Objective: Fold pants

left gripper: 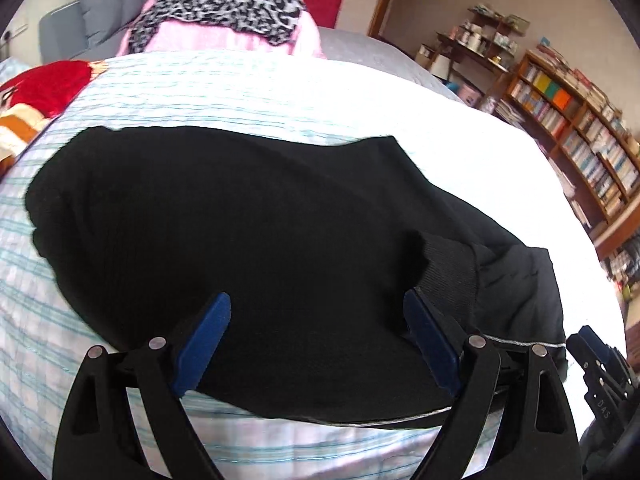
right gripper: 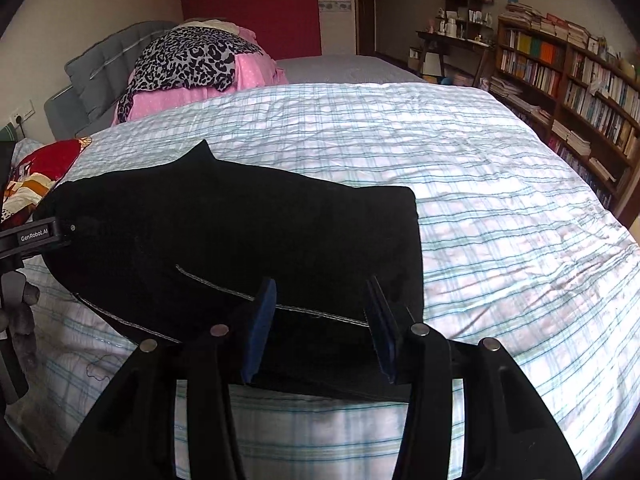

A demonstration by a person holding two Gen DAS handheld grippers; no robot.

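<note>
Black pants (left gripper: 240,220) on checked bedspread (right gripper: 480,184); left gripper (left gripper: 316,340) fingers spread wide, right gripper (right gripper: 320,328) fingers apart, both angled downward.

Left gripper (left gripper: 316,316) gapes wide; right gripper (right gripper: 322,306) stands half-parted, both angled downward.

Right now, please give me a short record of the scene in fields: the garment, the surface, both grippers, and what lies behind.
garment: black pants, folded over, lying on the bed
surface: bed cover, white with pale blue stripes
left gripper: jaws wide open above the pants, nothing gripped
right gripper: jaws apart at the near edge of the pants, nothing gripped
behind: leopard-print cloth on a pink pile; bookshelf on the right
</note>
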